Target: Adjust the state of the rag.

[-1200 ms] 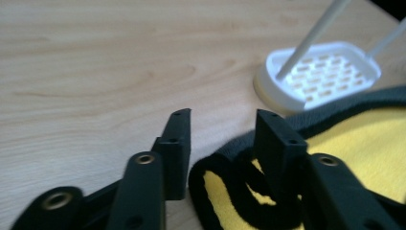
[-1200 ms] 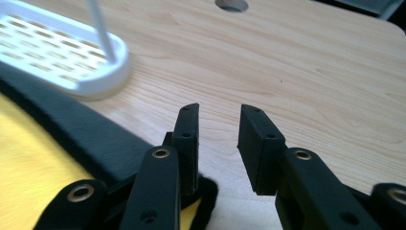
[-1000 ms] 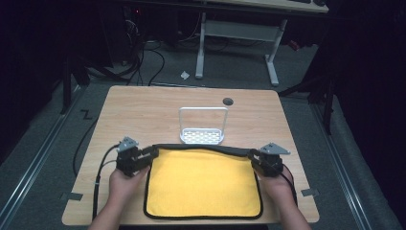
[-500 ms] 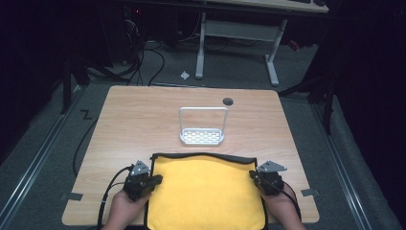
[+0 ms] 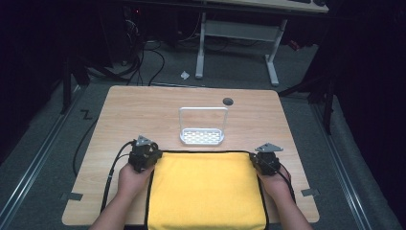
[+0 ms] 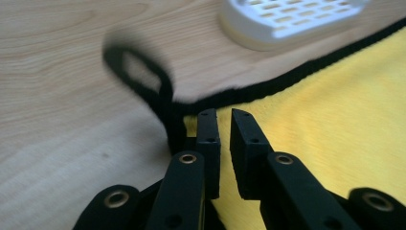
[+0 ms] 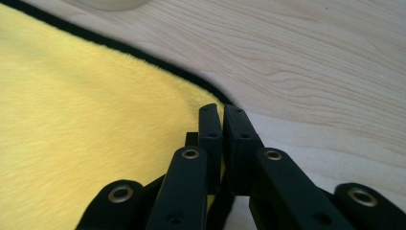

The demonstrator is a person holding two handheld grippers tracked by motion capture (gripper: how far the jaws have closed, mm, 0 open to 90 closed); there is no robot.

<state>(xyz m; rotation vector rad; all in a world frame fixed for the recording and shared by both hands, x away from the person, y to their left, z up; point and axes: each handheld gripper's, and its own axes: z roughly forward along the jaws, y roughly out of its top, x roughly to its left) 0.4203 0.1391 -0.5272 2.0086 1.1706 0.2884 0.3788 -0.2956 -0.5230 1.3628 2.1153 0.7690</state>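
Both grippers have moved away from the near edge of the light wooden bench (image 5: 143,105) since half a second ago, carrying the far corners of the yellow fleece cloth with black edging (image 5: 206,191) up toward the middle; a second ago they stood at about the same height on the bench as now. The cloth's far edge again lies just short of the white perforated plastic rack with a wire hoop handle (image 5: 202,135), which stands at the bench's centre, and its near part hangs over the near edge.

The left gripper (image 5: 152,157) sits at the cloth's far left corner, held by the person's left hand (image 5: 134,177). In the left gripper view its jaws stand a narrow gap apart with the yellow corner between them, and a small black fabric hanging loop (image 6: 143,76) spreads on the wood just beyond; whether the pads actually pinch the cloth I cannot tell.

The right gripper (image 5: 257,163) sits at the far right corner, in the person's right hand (image 5: 275,184). In the right gripper view its jaws are nearly together, closed on the cloth's black-trimmed corner.

A round dark grommet hole (image 5: 228,101) marks the bench near its far edge.
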